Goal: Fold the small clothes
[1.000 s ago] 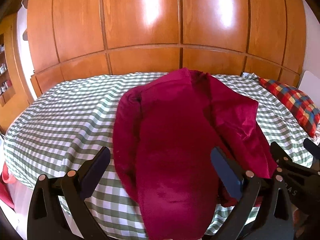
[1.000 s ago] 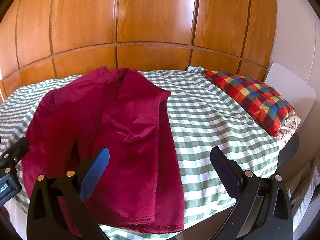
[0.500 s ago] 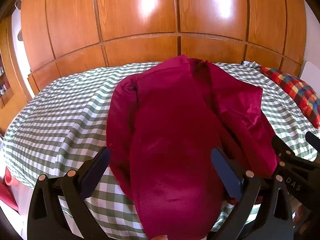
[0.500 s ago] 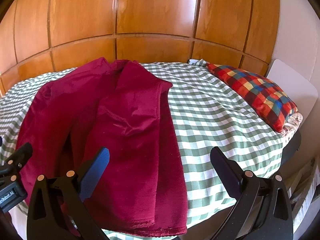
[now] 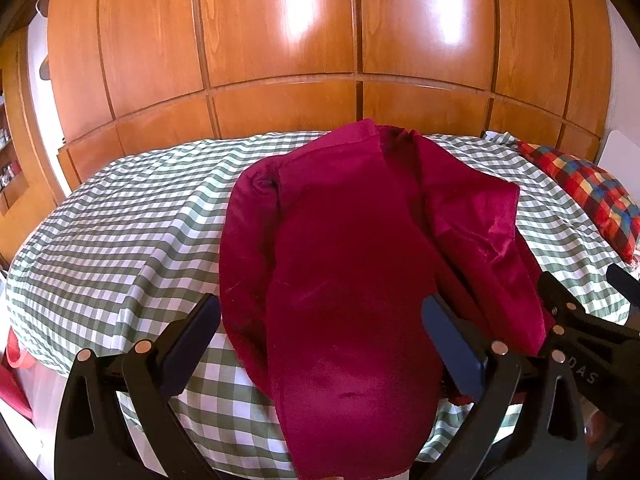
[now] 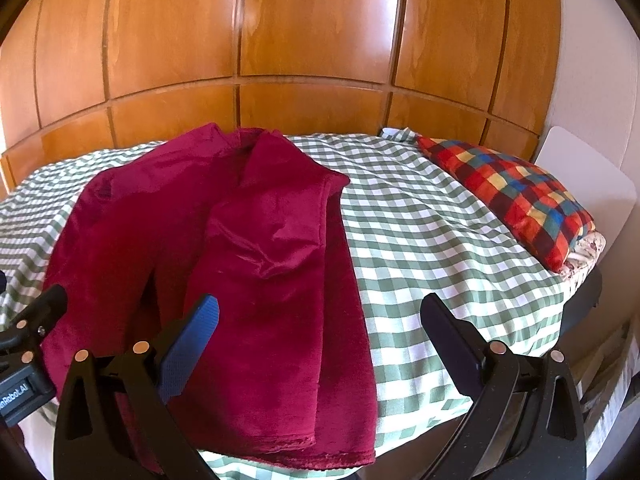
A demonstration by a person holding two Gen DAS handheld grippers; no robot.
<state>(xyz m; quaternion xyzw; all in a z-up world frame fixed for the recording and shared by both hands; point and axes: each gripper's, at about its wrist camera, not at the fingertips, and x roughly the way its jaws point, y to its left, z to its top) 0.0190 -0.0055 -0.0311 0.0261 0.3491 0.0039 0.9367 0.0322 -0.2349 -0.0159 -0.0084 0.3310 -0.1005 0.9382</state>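
Left tool [image 5: 320, 344] and right tool [image 6: 320, 340], both spread wide and empty, had advanced nearer the crimson velvety garment [image 6: 248, 272] on the green-checked bed [image 6: 420, 248]; folding grasp pending.

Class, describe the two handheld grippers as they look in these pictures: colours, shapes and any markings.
Both are black plastic with two long, wedge-shaped fingers and small round metal studs. The left gripper has dark navy pads; the right gripper has a ribbed bright blue pad. White lettering shows on each body, only partly readable.
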